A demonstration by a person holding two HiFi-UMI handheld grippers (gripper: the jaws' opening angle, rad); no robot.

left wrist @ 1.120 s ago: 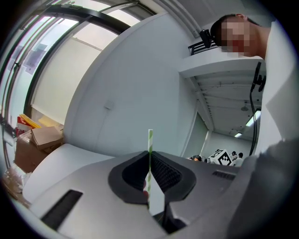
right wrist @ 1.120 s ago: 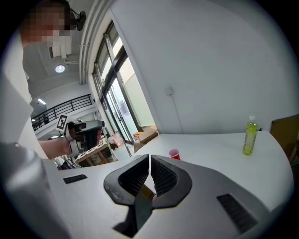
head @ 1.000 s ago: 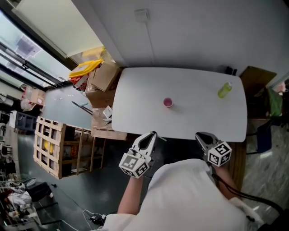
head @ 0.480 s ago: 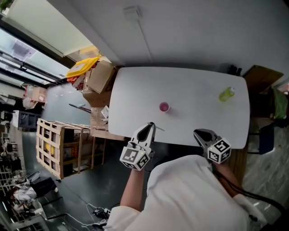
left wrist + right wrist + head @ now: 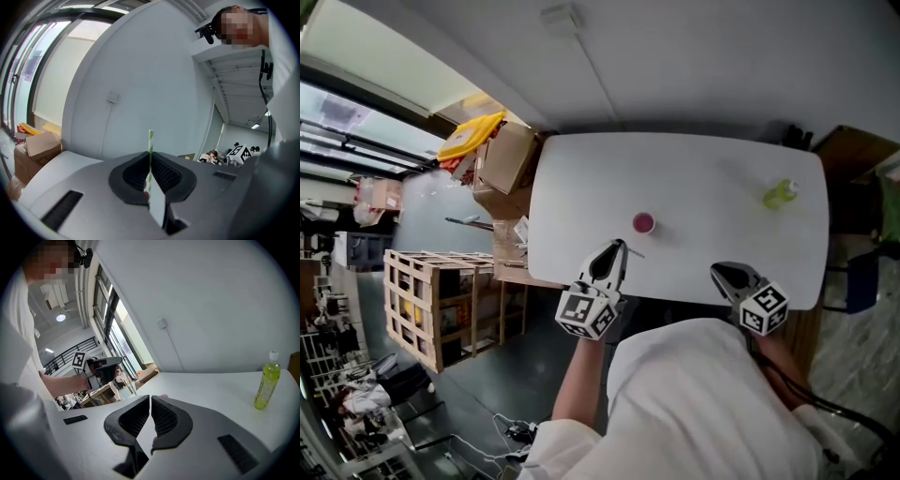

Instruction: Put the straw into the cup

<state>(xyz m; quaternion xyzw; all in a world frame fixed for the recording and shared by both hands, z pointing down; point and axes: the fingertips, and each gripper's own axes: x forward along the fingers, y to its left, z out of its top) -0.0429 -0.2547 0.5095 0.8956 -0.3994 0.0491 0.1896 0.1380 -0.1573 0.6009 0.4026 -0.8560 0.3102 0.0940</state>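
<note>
Nearest me, over the table's front edge, my left gripper (image 5: 617, 249) has its jaws pinched on a green-and-white striped paper straw (image 5: 150, 143), which stands upright out of the pads. My right gripper (image 5: 724, 274), alongside at the same edge, has its jaws pressed together with nothing between them. Just ahead of the left gripper's tips and slightly to their right, a small pink cup (image 5: 644, 222) sits upright on the white rounded table (image 5: 703, 169), apart from the straw. Farther off, ahead and to the right of the right gripper, a yellow-green plastic bottle with a white cap (image 5: 266, 380) stands near the table's far corner. Off to the left of the left gripper, past the table's end, are brown cardboard boxes (image 5: 508, 155) and a slatted wooden crate (image 5: 431, 300).
</note>
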